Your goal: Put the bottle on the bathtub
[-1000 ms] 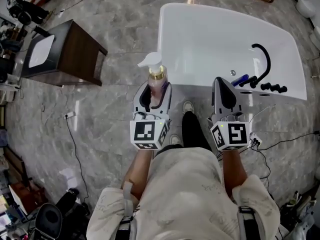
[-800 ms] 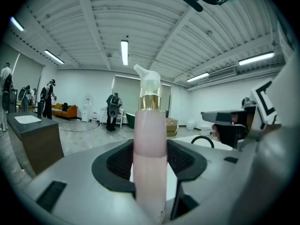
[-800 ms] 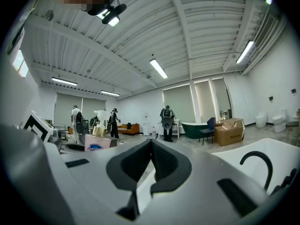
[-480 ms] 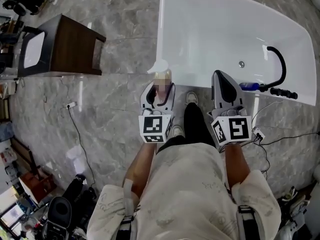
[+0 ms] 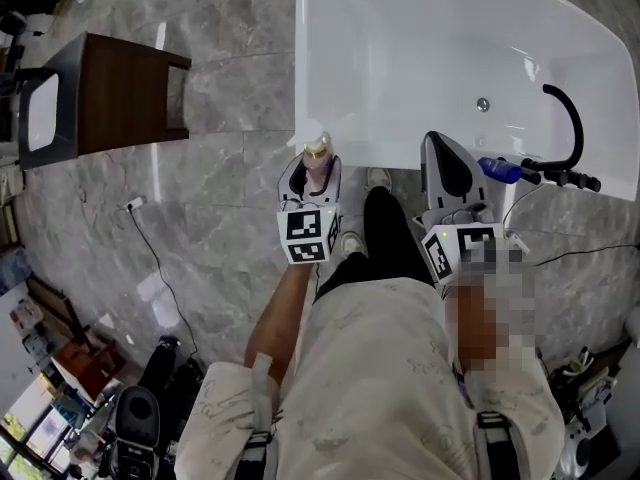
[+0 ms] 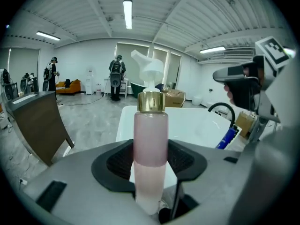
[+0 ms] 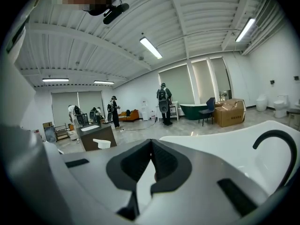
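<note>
A pink pump bottle [image 6: 151, 142] with a gold collar and a white pump head stands upright between my left gripper's [image 6: 151, 165] jaws, which are shut on its lower body. In the head view the bottle [image 5: 317, 154] and the left gripper [image 5: 313, 168] are at the near rim of the white bathtub [image 5: 400, 58], by its left corner. My right gripper [image 5: 438, 146] hangs beside it over the same rim. Its jaws [image 7: 150, 159] are shut with nothing between them. The bathtub [image 7: 220, 142] stretches ahead in the right gripper view.
A black curved tap hose [image 5: 570, 133] and a blue bottle [image 5: 498, 169] sit at the tub's right end. A dark wooden stand [image 5: 115, 98] is on the marble floor to the left. A cable [image 5: 150, 268] runs over the floor. The person's feet [image 5: 377, 180] are against the tub.
The person has stepped up to the tub. Both grippers and the bottle have come from over the floor to the tub's near rim.
</note>
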{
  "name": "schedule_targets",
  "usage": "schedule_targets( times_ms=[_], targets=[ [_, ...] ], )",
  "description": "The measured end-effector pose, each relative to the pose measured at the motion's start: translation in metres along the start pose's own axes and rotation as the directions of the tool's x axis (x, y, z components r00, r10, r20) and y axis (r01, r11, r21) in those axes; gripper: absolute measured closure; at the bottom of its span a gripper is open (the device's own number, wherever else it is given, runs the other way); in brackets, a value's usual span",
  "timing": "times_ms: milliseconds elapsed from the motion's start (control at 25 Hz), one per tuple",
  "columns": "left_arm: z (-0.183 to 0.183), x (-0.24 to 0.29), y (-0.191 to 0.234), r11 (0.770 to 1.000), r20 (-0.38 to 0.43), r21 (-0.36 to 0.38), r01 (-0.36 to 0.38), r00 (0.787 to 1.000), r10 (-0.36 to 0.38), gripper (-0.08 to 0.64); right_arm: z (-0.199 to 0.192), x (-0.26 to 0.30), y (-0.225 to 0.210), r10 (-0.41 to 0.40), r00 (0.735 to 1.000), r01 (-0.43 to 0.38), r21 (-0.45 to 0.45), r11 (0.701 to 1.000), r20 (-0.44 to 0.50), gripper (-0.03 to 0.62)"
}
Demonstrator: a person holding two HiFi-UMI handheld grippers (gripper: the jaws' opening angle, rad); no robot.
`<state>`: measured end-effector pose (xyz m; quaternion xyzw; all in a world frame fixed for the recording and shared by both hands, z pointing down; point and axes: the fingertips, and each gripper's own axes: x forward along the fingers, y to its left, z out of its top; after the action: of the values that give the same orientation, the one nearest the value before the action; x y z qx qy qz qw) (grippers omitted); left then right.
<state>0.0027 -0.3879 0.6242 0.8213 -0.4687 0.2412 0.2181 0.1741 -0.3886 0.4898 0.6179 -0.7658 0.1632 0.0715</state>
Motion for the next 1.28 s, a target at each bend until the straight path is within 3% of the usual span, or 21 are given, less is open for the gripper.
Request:
schedule_targets(
  times_ms=[560,1080,1280],
  targets=[
    [-0.057,0.056,0.009,0.999,-0.13,0.005,-0.044,0.991,0.044,0.348,-0.023,0.035,-0.014,0.032,0.998,-0.031,0.015,0.999,-0.058,0.603],
    [-0.079,0.049,-0.002,0.998,-0.156,0.058,-0.031,0.987,0.04,0.348,-0.027,0.034,-0.026,0.032,0.998,-0.03,0.019,0.999,-0.061,0.603],
    [-0.084,0.046,-0.003,0.999,-0.146,0.043,-0.032,0.989,0.038,0.348,-0.031,0.033,-0.018,0.048,0.997,-0.047,0.022,0.999,-0.063,0.603]
  ],
)
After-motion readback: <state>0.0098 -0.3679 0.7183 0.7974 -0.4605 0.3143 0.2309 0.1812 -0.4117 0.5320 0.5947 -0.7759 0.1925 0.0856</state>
